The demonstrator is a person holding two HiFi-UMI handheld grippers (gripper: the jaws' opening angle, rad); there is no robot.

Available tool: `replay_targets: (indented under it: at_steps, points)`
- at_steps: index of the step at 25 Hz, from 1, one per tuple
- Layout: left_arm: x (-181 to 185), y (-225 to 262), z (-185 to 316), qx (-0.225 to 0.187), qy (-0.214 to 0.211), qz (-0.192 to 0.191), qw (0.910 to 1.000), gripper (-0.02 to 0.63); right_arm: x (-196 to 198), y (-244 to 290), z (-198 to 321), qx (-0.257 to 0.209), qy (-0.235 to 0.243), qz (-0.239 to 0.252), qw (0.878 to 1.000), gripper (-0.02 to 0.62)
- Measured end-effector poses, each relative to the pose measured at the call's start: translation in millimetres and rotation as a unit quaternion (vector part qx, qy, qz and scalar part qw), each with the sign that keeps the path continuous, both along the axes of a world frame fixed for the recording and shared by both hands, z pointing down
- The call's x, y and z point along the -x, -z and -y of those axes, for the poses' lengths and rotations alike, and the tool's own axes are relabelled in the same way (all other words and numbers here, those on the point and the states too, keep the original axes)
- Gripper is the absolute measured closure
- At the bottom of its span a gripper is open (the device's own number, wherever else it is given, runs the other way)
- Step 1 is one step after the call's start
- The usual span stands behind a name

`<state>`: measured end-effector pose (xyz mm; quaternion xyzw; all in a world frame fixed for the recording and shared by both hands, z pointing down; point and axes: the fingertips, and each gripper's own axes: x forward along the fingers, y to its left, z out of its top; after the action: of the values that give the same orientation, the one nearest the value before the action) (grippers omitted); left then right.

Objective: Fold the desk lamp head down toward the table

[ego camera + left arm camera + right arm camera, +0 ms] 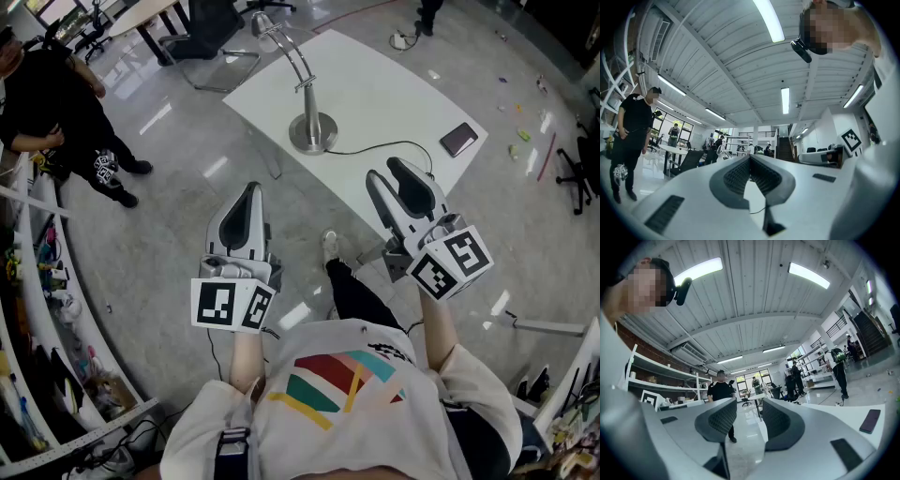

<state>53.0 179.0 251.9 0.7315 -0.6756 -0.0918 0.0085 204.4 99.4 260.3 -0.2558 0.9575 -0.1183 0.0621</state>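
Head view: the desk lamp stands on its round metal base near the left edge of the white table. Its curved arm rises toward the far side and the head is still up, not folded. A black cable runs from the base toward the right, and a dark flat slab lies near the table's right corner. Both grippers are held on the near side of the table, well apart from the lamp. The left gripper has its jaws pressed together, and the right gripper has its jaws spread. A person in black stands far left beside the shelving. Left gripper view: the ribbed pads meet at the tips with nothing caught between them, and a strip of white table and cable shows below. The person in black stands at the left. Right gripper view: the jaws stand moderately wide and empty, with bare floor showing through the gap. The dark slab lies on the table at the right.
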Motion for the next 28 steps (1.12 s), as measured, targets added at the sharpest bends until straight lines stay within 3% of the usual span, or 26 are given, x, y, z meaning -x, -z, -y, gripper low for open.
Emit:
replay_targets:
  at_steps: [3,7,10,13,18,20,24,27,28]
  points:
    - [26,-8,62,-0.008,0.003,0.004,1.0,0.56,21,-5,51,-0.004,-0.002,0.013,1.0,0.439]
    - [57,-7,144,-0.022,0.011,-0.004,0.9997,0.56,45,-22,115,0.0,0.001,-0.007,1.0,0.439]
    - [74,1,213,-0.03,0.008,0.032,0.999,0.56,69,-24,173,0.006,0.017,0.0,1.0,0.439]
    - [85,-4,270,-0.005,-0.005,0.064,0.9979,0.558,101,-22,221,0.015,0.041,0.011,0.999,0.439]
    - [110,2,316,-0.002,-0.02,0.102,0.9946,0.552,163,-9,263,-0.014,0.075,-0.024,0.997,0.439]
    - [124,3,327,-0.006,-0.047,0.103,0.9935,0.445,192,-12,271,-0.02,0.078,-0.05,0.995,0.439]
    - [162,5,351,-0.014,-0.053,0.108,0.9926,0.443,240,-21,283,-0.023,0.063,-0.099,0.993,0.439]
    - [173,7,371,-0.018,-0.09,0.106,0.9901,0.443,260,-30,296,-0.028,0.038,-0.151,0.987,0.439]
    - [171,3,374,-0.012,-0.107,0.124,0.9865,0.445,262,-34,297,-0.025,0.035,-0.163,0.986,0.439]
